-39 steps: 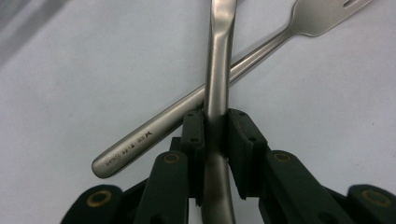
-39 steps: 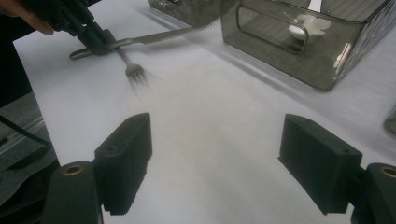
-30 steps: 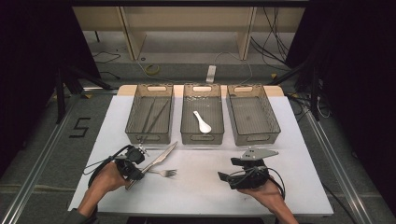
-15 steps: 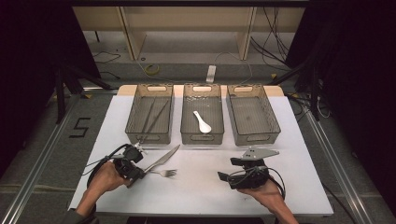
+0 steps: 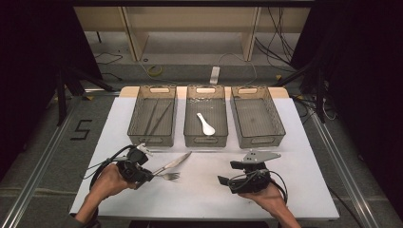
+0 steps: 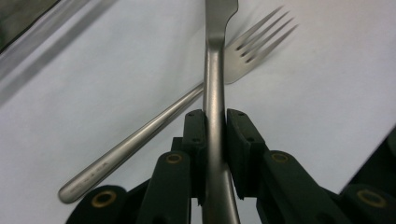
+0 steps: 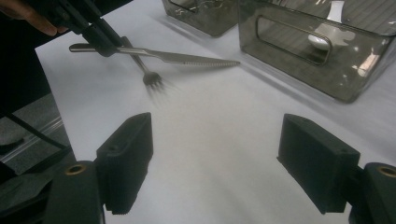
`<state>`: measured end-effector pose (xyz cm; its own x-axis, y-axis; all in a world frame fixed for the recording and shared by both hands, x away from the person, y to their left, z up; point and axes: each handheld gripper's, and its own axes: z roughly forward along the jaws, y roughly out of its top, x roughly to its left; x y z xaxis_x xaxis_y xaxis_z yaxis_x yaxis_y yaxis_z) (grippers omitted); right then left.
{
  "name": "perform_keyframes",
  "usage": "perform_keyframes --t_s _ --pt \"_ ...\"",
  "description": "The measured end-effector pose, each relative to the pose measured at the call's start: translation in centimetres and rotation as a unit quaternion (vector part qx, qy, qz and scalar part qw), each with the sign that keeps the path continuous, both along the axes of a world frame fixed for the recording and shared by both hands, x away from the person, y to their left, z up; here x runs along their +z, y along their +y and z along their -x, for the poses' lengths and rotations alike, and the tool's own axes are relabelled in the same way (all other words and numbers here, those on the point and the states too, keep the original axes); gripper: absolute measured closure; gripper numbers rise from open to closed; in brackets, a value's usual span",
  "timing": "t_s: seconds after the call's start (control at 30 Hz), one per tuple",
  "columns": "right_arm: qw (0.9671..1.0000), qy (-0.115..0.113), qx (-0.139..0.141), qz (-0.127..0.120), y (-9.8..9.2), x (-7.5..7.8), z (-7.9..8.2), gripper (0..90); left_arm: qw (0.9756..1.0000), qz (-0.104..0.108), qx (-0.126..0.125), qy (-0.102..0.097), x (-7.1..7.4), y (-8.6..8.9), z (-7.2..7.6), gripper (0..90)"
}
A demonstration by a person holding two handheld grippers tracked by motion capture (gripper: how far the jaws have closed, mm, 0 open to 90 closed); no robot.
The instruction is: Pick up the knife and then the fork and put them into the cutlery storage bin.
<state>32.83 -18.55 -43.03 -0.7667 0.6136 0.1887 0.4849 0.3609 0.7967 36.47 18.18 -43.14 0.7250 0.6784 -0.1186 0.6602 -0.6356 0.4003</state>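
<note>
Silver knife [image 6: 214, 70], white spoon [image 5: 206, 124], black tongs [image 6: 215, 140]

left tool [image 5: 151, 175]: clamped on knife [image 5: 172, 163] | fork [image 5: 168, 176]: on tabletop [image 5: 199, 194], under knife | right tool [image 5: 227, 176]: resting apart

Lab: black curtains [image 5: 28, 57], floor cables [image 5: 280, 28], railed table [image 5: 304, 190]

The knife [image 6: 212, 84] blade tip is cut off by the left gripper view's top edge. The fork [image 7: 150, 78] tines are blurred in the right gripper view.
</note>
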Motion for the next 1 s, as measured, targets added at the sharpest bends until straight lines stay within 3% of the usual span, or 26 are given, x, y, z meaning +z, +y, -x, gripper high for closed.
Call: perform_keyframes --t_s 0.27,0.37,0.5,0.8,1.0 --pt "0.9997 -0.014 0.020 0.003 1.5 0.6 0.0 27.3 0.9994 0.015 -0.028 -0.014 1.3 -1.9 0.8 78.2" --pt "0.9989 -0.027 0.036 0.011 2.5 0.9 0.1 27.3 0.9986 0.030 -0.044 -0.008 1.8 -2.6 1.0 78.2" --pt "0.9974 -0.038 0.057 0.022 3.9 0.9 0.3 27.3 0.9976 0.031 -0.062 -0.007 2.1 -3.8 1.1 78.1" --pt "0.9883 -0.078 0.109 0.073 7.3 0.3 0.5 27.3 0.9943 0.034 -0.101 0.006 2.2 -6.4 1.4 78.1" --pt "0.9779 -0.104 0.135 0.121 9.2 -0.6 0.5 27.5 0.9926 0.038 -0.115 0.011 2.4 -7.3 1.7 78.1"
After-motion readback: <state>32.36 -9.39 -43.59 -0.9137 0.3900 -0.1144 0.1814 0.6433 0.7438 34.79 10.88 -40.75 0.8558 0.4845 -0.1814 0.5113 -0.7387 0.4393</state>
